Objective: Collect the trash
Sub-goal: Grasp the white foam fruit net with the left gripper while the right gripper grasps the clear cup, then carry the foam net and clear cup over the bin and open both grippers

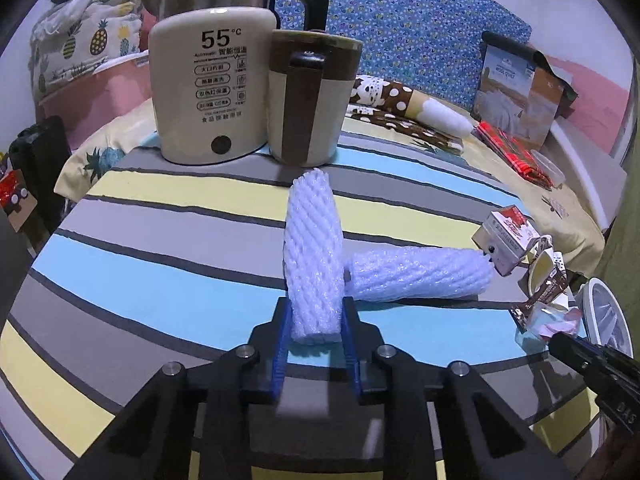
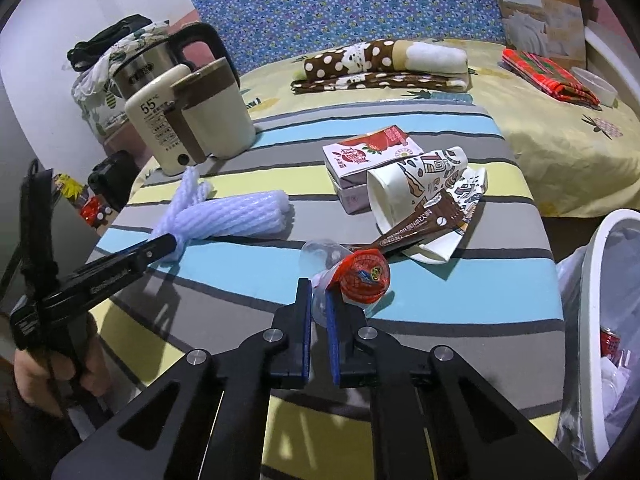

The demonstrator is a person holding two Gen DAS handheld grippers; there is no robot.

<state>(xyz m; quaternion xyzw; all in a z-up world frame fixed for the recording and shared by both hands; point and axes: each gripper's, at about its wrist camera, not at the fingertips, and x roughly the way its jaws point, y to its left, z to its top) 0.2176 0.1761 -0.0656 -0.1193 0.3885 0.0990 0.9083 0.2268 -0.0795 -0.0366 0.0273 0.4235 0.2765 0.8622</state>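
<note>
Left tongs (image 1: 316,336) are closed on the near end of a white foam-mesh sleeve (image 1: 314,256); a second white foam-mesh sleeve (image 1: 420,278) touches it at right and may drag along. Right tongs (image 2: 318,312) pinch the clear plastic jelly cup with red foil lid (image 2: 360,280) by its thin wall, nearly shut; it may slip or crush. Both lie on the striped desk (image 1: 160,240). The white bin (image 2: 596,320) stands at right.

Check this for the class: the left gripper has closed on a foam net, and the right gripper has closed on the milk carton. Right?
One slip. The right gripper has closed on a clear cup with a red lid, not the milk carton, as the right wrist view shows. The left gripper does hold a foam net.
</note>
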